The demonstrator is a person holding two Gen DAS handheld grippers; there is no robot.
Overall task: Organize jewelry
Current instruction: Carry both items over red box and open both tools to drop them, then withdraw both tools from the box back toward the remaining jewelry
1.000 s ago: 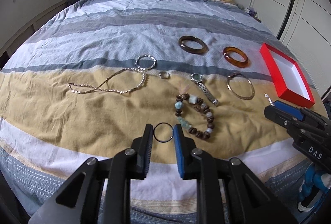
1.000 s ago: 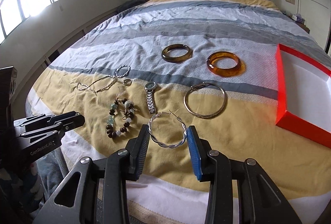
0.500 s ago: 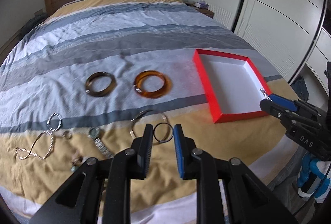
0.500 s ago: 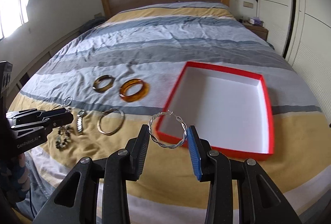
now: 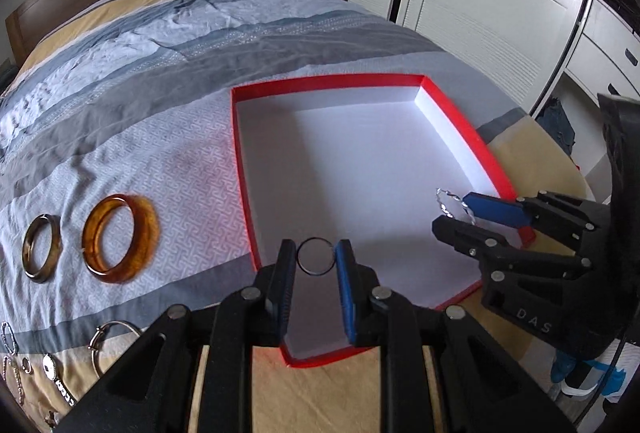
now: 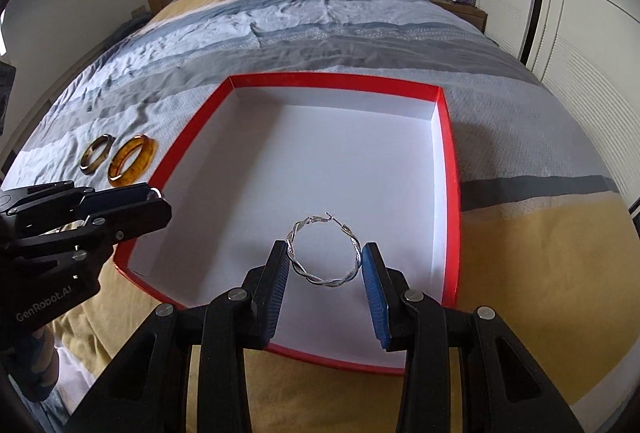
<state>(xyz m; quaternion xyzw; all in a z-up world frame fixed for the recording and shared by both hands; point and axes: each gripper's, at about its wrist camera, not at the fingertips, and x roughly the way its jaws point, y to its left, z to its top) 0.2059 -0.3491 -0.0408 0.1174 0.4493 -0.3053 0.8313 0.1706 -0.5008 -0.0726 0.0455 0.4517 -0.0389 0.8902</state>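
Note:
My left gripper (image 5: 316, 261) is shut on a thin dark ring (image 5: 315, 262) and holds it above the near left part of the red box (image 5: 242, 169), which is white inside and holds nothing. My right gripper (image 6: 325, 260) is shut on a twisted silver hoop (image 6: 323, 252) and holds it above the box's near part (image 6: 451, 193). The right gripper also shows in the left wrist view (image 5: 460, 213), over the box's right rim. The left gripper also shows in the right wrist view (image 6: 152, 201), at the box's left rim.
An amber bangle (image 5: 120, 239) and a dark olive bangle (image 5: 41, 247) lie on the striped bedspread left of the box. A silver bangle (image 5: 108, 343), a watch (image 5: 56, 377) and a chain (image 5: 8, 353) lie at the near left. White wardrobes (image 5: 500, 1) stand on the right.
Both grippers have swung right from the jewelry spread to above the red box, each still holding its piece. The box now fills the middle of both views.

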